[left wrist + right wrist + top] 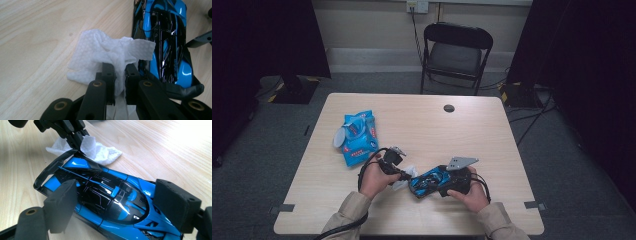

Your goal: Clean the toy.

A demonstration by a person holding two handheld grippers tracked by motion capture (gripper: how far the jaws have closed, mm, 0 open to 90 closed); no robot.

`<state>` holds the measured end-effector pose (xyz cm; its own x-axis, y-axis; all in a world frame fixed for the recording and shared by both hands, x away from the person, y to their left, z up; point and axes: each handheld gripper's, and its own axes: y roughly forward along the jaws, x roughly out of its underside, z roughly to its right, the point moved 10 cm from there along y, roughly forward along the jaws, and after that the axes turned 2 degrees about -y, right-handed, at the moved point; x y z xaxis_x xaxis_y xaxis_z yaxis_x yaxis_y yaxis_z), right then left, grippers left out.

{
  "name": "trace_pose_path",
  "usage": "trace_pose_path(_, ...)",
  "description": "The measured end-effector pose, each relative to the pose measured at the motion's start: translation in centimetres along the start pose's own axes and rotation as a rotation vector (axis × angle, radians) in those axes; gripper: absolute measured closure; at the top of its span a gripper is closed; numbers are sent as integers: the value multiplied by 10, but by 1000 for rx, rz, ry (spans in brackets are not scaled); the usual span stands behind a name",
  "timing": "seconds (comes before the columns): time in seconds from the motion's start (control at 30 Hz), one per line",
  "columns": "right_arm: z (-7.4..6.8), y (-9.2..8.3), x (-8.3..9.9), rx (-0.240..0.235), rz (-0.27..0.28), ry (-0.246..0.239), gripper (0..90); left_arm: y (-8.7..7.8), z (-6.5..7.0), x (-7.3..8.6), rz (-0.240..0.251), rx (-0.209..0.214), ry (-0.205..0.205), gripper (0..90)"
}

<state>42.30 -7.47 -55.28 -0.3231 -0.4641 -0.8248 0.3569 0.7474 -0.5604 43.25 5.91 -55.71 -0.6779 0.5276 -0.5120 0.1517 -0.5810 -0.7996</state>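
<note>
Black folding chair [456, 55] behind wooden table [472, 125], grey floor [572, 165]

Toy car [110, 200]: hard glossy plastic, blue and black, sharp highlights on the canopy; thin black rear wing looks matt. Wipe [105, 53]: white soft non-woven cloth or paper, embossed dimpled texture, crumpled, matt. Worktop [422, 125]: pale wood-grain laminate, smooth, slight sheen. Left gripper [120, 75] fingers [108, 77]: black matt plastic with brass-coloured rivets. Right gripper [120, 205] fingers [62, 202]: black, foam-like, matt, slightly rough. Wipes pack [358, 137] at far left: shiny blue plastic film. Far chair [455, 52]: black, padded matt seat.
</note>
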Motion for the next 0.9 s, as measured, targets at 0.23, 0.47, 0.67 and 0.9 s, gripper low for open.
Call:
trace_pose_path(0.23, 0, 0, 0, 0, 0, 0, 187, -12, -8, -23, 74, -23, -19, 821)
trace_pose_path(0.47, 0, 0, 0, -1, 0, 0, 187, -1, 0, -61, 110, -5, -9, 821)
trace_pose_path(0.67, 0, 0, 0, -2, 3, -2, 187, 25, 11, -88, 118, 18, 2, 820)
trace_pose_path(0.9, 0, 0, 0, -3, 5, -2, 187, 54, 17, -97, 88, 28, 1, 821)
